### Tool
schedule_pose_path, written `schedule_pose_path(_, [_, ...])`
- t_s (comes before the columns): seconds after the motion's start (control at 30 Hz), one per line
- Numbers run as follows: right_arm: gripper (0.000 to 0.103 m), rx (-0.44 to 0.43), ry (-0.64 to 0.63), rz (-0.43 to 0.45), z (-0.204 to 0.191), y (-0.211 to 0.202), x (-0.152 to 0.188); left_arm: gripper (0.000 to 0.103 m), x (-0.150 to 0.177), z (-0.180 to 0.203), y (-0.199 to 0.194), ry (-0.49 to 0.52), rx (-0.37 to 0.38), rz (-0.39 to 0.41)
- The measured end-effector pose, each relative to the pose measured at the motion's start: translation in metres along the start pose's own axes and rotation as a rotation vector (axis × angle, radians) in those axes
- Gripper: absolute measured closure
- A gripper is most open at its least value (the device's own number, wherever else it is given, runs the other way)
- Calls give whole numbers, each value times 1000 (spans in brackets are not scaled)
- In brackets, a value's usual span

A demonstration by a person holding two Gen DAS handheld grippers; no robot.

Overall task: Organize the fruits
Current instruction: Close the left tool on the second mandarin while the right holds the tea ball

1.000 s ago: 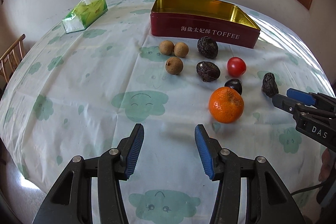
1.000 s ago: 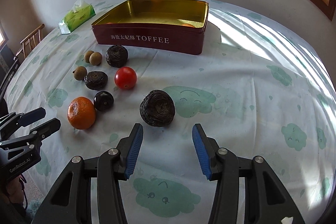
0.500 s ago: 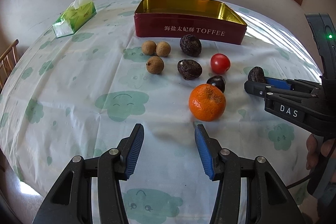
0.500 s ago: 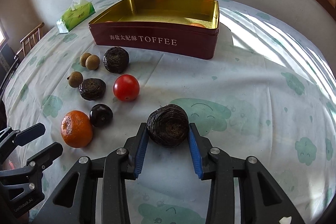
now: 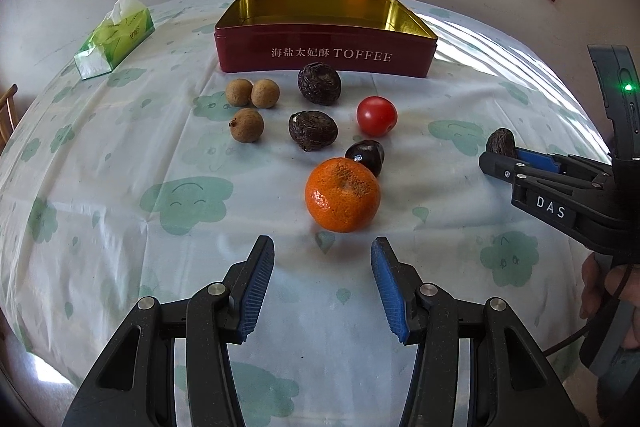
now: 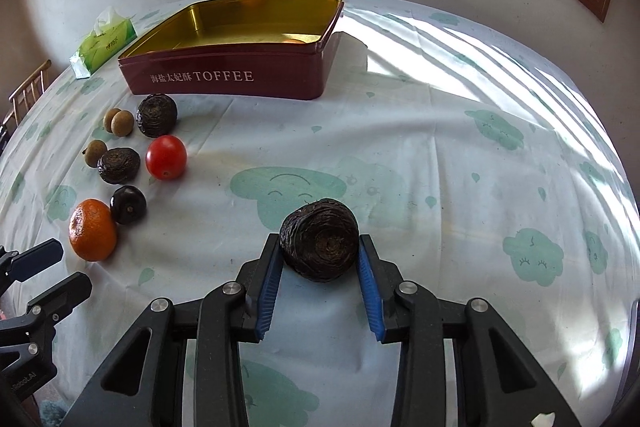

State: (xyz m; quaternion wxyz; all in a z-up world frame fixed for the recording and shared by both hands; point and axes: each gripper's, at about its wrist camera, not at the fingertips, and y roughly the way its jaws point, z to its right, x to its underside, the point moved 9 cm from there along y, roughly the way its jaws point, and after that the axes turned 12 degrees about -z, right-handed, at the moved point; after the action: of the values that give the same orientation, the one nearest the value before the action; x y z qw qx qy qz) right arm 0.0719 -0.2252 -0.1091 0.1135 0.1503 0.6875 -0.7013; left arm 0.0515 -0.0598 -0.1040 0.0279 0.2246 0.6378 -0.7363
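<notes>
A dark, wrinkled, round dried fruit (image 6: 319, 239) is pinched between the blue pads of the right gripper (image 6: 319, 263), whose jaws have just been closing onto it; it's gripped out at the very tips, low over the cloud-print tablecloth (image 6: 440, 155). Whether it's been lifted clear of the cloth can't be told.

The left gripper (image 5: 323, 281) is held spread with nothing between its pads, just short of the round orange mandarin (image 5: 342, 194).

What could go wrong: the fruit is caught only by the pad ends, so it could probably be squeezed out forwards or rolled free on the way to the red rectangular TOFFEE tin (image 6: 240, 67). The skin looks ridged and firm, so slipping is more likely than crushing. The tin's wall could also be clipped if the carry is kept low.

Only the right wrist view shows something orange already lying in the tin's far corner. Only the left wrist view shows the person's hand (image 5: 600, 291) on the right tool, and all three brown longans (image 5: 248, 107) clearly apart.
</notes>
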Motion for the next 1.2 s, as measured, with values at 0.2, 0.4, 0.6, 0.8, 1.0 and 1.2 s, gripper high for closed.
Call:
schedule_pose_path(0.2, [69,-5,17,9,3,1,1,51,-7,4,5,-3,5,-3])
schedule_pose_path(0.4, [69,-5,22,18,2,-1,2,51,-17,8,11,-2,5,-1])
schedule_pose_path(0.6, [68,-2,23,30,2,-2,2,51,-26,9,17,4,-5,10])
schedule_pose_path(0.8, [68,-2,29,42,2,-2,3,58,-27,10,18,18,-13,29])
schedule_pose_path(1.0, [68,1,24,51,2,-2,4,60,-27,11,17,20,-8,41])
schedule_pose_path(1.2, [68,4,20,56,2,-3,4,61,-25,8,15,10,7,42])
